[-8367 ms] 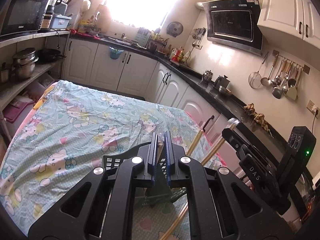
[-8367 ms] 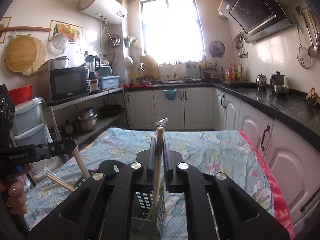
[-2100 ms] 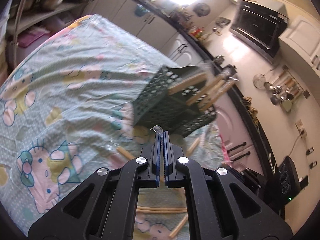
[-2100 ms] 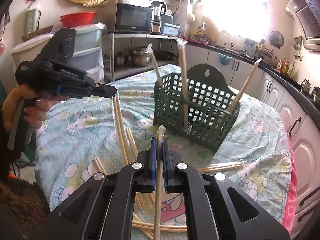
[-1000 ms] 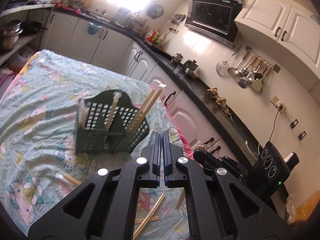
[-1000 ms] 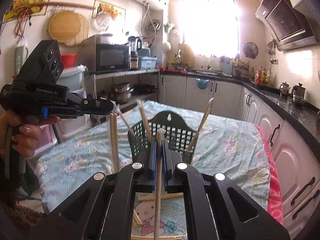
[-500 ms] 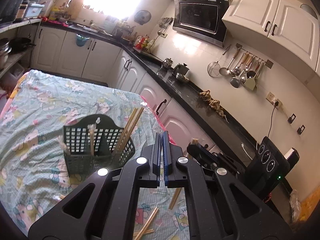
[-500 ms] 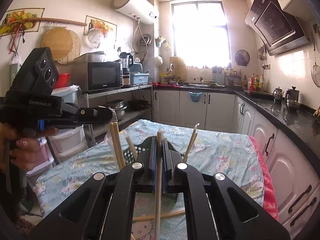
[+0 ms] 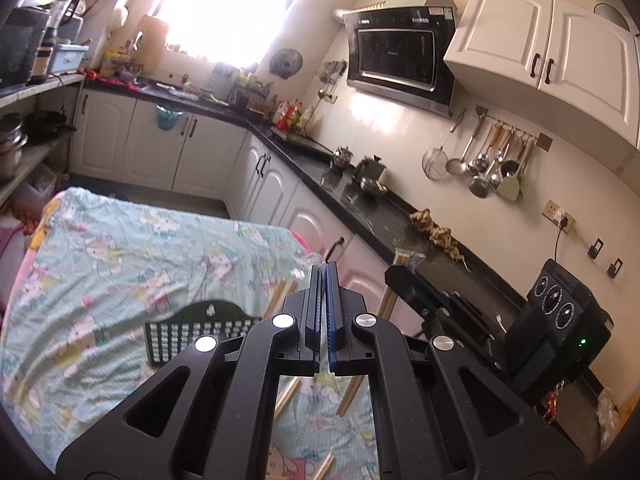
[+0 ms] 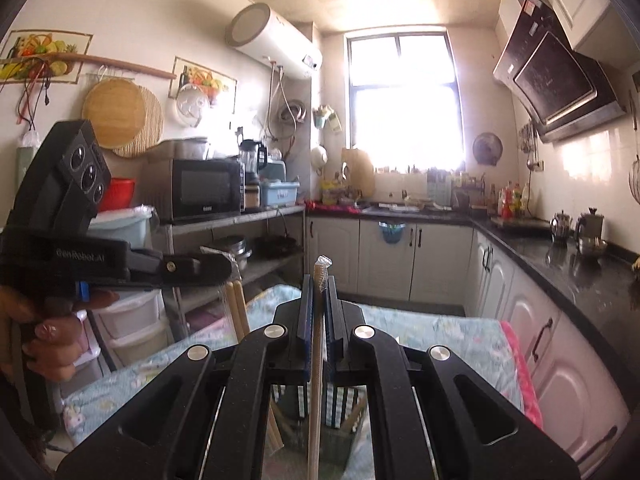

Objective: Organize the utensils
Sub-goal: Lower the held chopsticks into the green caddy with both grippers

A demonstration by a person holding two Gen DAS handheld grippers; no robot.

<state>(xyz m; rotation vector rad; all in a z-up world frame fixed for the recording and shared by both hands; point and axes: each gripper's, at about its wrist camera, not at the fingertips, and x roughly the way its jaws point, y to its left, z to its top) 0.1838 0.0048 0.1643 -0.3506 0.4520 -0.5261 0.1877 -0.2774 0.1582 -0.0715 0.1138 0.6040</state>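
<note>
Grippers near level above bench (image 9: 100, 240): my right gripper (image 10: 318, 280) pinches wrapped wooden chopsticks (image 10: 316, 380); my left gripper (image 9: 323, 270) clamps crinkly clear wrapper (image 9: 314, 258).

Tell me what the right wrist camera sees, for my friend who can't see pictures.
The right gripper is shut on a wrapped pair of chopsticks standing upright over a green basket on a cartoon tablecloth. At left, a hand holds the left gripper, also gripping wrapped chopsticks, in a sunlit kitchen.

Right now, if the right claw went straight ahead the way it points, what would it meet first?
Nothing close: the right claw, shut on wrapped chopsticks, points above the table toward the far cabinets. Depth is unclear.
</note>
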